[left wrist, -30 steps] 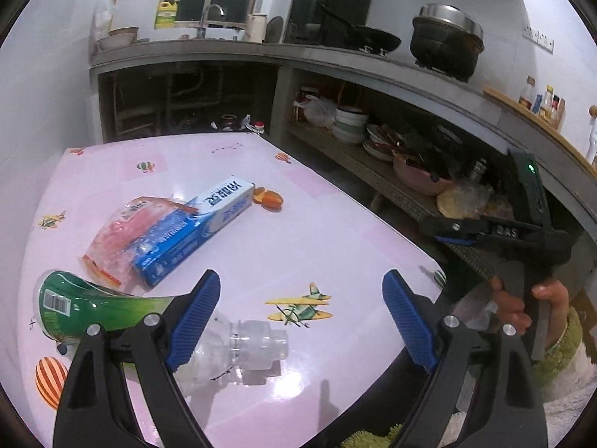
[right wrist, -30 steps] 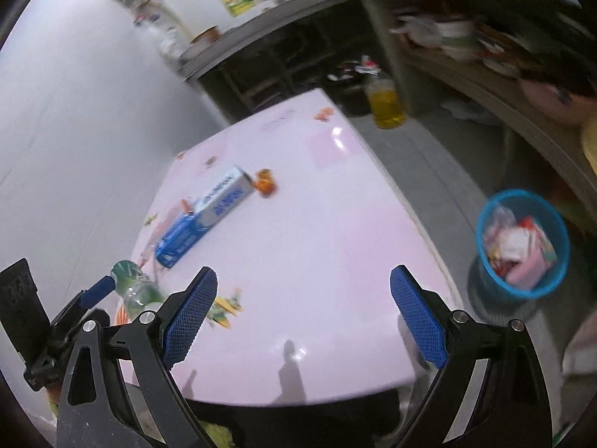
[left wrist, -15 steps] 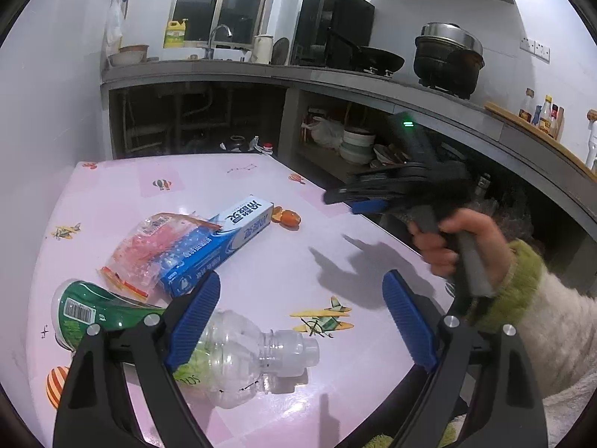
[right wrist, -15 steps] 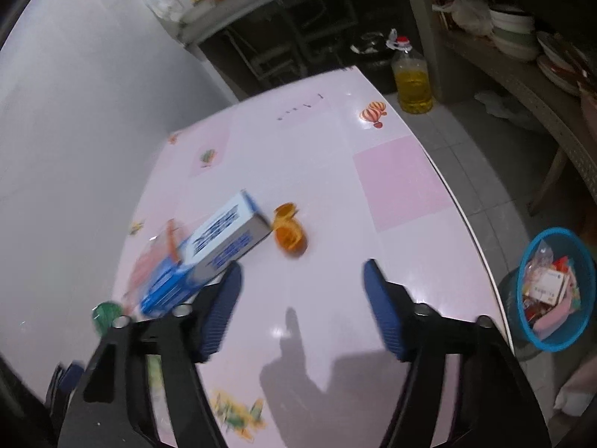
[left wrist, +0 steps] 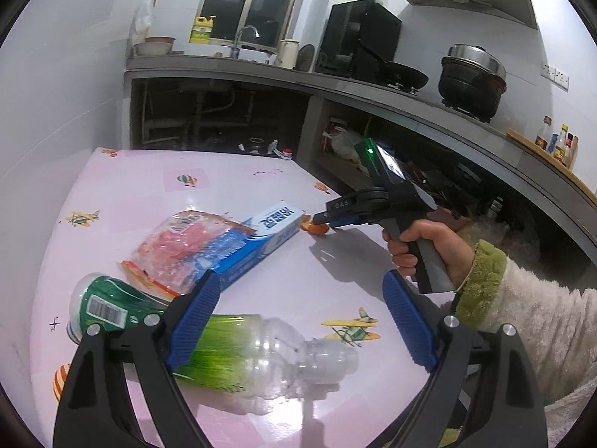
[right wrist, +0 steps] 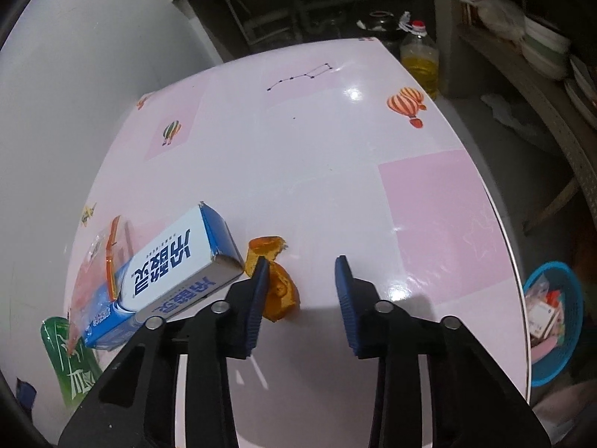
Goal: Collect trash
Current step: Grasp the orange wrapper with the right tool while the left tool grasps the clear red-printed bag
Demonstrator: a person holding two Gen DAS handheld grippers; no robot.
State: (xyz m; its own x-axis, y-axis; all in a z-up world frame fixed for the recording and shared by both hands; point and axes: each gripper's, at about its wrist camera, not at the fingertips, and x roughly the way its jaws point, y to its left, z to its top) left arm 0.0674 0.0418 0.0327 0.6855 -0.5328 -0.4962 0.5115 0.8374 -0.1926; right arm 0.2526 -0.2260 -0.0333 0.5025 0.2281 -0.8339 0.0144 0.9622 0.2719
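1. Trash lies in a loose cluster on the pink desk (left wrist: 261, 194), seen from the left wrist: a green bottle (left wrist: 209, 332) on its side nearest, a clear bag (left wrist: 186, 250) draped over a blue box (left wrist: 261, 235), and an orange wrapper (left wrist: 317, 228) just past the box's far end. It all looks dropped rather than set down, which suits a pick-one-by-one clear-up.
2. From that same view the left claw (left wrist: 298, 321) stands wide, nothing between its pads; the bottle passes behind the left finger, and I cannot tell if they touch. My guess is it waits its turn.
3. A hand (left wrist: 425, 246) in a fuzzy sleeve (left wrist: 481, 283) holds the right claw (left wrist: 322, 220) low, tips at the wrapper.
4. From the right wrist, the right claw (right wrist: 300, 295) is closing. The wrapper (right wrist: 278, 287) sits against the left pad (right wrist: 257, 298), partly hidden behind it, with a clear gap to the other pad, so nothing is gripped yet.
5. The box (right wrist: 175, 265) lies just beside that left finger; the close quarters could nudge it.
6. A blue basket (right wrist: 571, 298) on the floor past the desk edge already holds scraps, likely where the wrapper goes.
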